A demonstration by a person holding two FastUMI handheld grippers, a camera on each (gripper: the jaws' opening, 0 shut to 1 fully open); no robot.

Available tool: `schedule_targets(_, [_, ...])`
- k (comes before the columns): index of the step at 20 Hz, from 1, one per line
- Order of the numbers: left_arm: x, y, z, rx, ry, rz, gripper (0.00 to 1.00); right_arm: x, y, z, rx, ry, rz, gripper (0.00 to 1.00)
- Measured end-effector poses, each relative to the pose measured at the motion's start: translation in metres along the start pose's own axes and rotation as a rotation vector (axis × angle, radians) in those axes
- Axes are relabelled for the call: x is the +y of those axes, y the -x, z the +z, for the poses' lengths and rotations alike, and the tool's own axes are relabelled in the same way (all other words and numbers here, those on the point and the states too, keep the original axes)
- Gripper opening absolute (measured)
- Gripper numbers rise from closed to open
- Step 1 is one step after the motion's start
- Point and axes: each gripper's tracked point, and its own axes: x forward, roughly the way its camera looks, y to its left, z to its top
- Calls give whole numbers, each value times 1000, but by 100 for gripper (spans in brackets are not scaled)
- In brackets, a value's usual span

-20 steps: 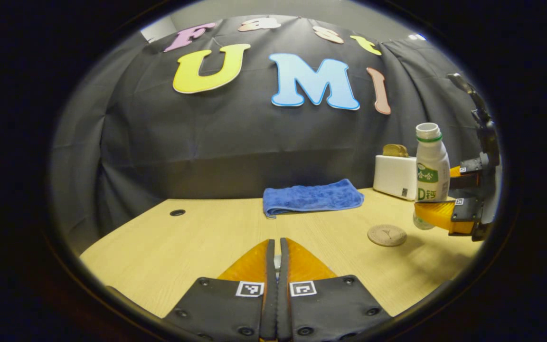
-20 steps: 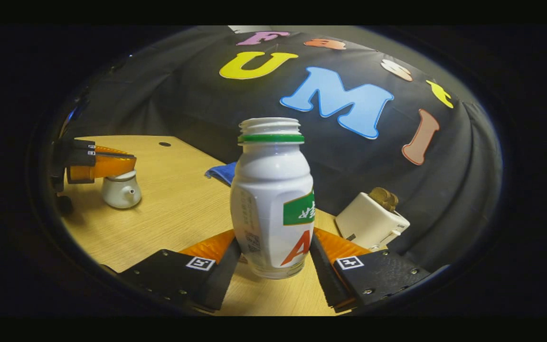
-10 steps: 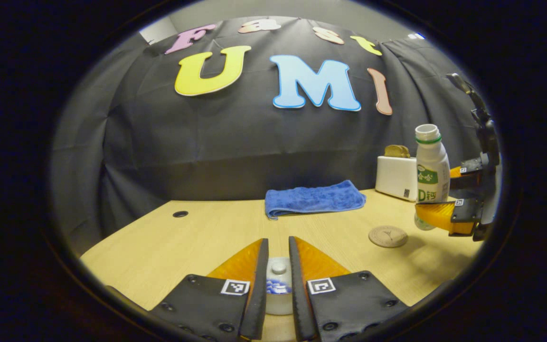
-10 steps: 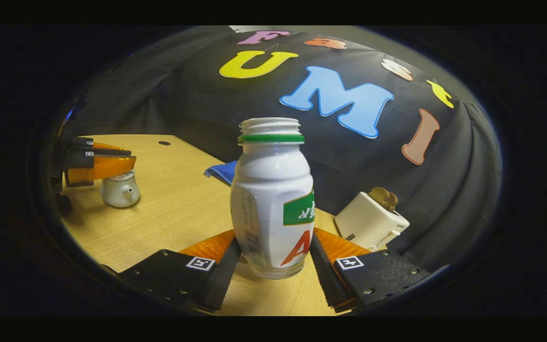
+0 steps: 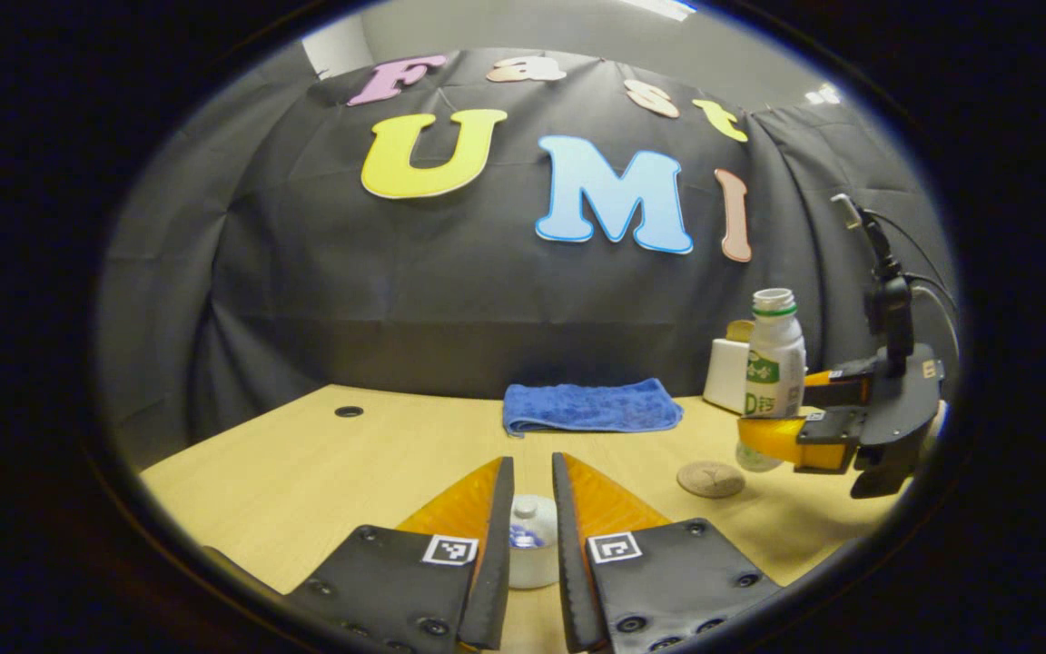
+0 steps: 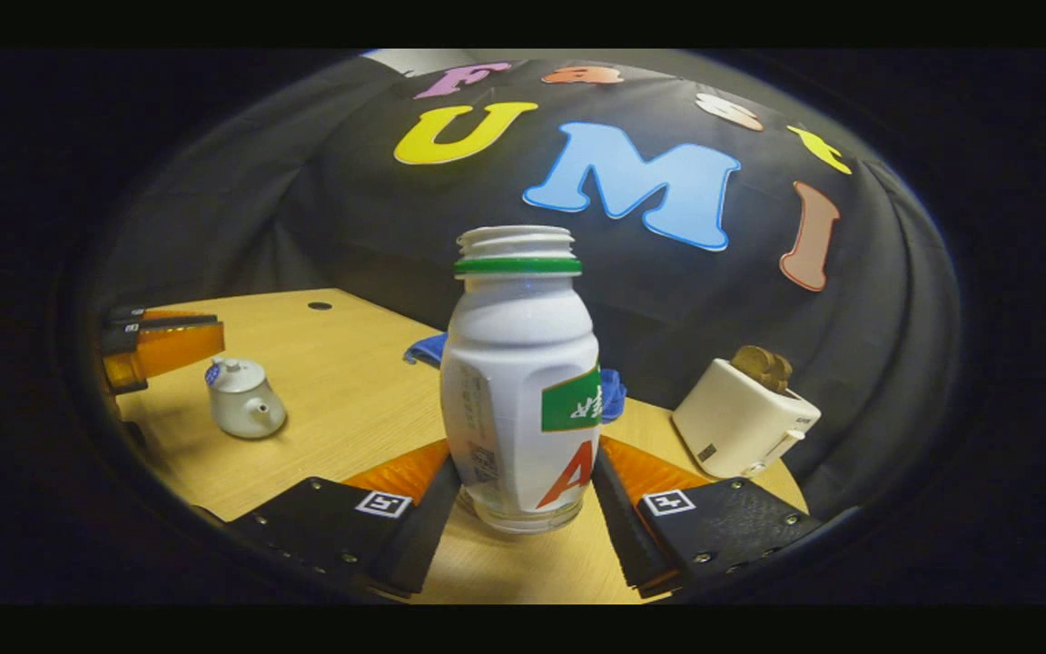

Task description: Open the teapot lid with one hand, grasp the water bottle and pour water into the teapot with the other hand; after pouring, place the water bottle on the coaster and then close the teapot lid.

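One coaster [image 5: 710,479] beside bottle [image 5: 773,377]

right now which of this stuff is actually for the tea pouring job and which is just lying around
For the job:
- teapot, lid on
- water bottle, uncapped, held by the right gripper
- coaster, bare
- left gripper, open near the teapot

Just lying about:
- blue towel at the back of the table
- toaster

Left gripper view is sitting low over the surface [image 5: 323,472], facing the back wall. Right gripper view is looking close-up, tilted, probably from the right end. Both are sharing the towel [image 5: 588,406], toaster [image 6: 745,418] and teapot [image 6: 244,411].
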Motion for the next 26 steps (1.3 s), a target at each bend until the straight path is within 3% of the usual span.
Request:
schedule_targets(3, [-2, 11, 4, -5, 3, -11, 33, 0, -15, 0, 9, -92, 29, 77])
schedule_targets(4, [-2, 14, 7, -8, 4, -12, 27, 2, -22, -2, 17, -124, 43, 78])
schedule_targets(10, [2, 19, 8, -15, 28, -7, 29, -3, -50, -13, 49, -195, 24, 77])
schedule_targets(19, [9, 19, -1, 0, 63, -1, 27, 2, -61, -35, 93, -325, 56, 78])
schedule_targets(23, [10, 20, -3, 3, 84, -2, 29, 1, -58, -35, 87, -318, 54, 77])
schedule_targets(26, [7, 19, -4, 8, 93, -8, 29, 3, -57, -34, 77, -323, 66, 83])
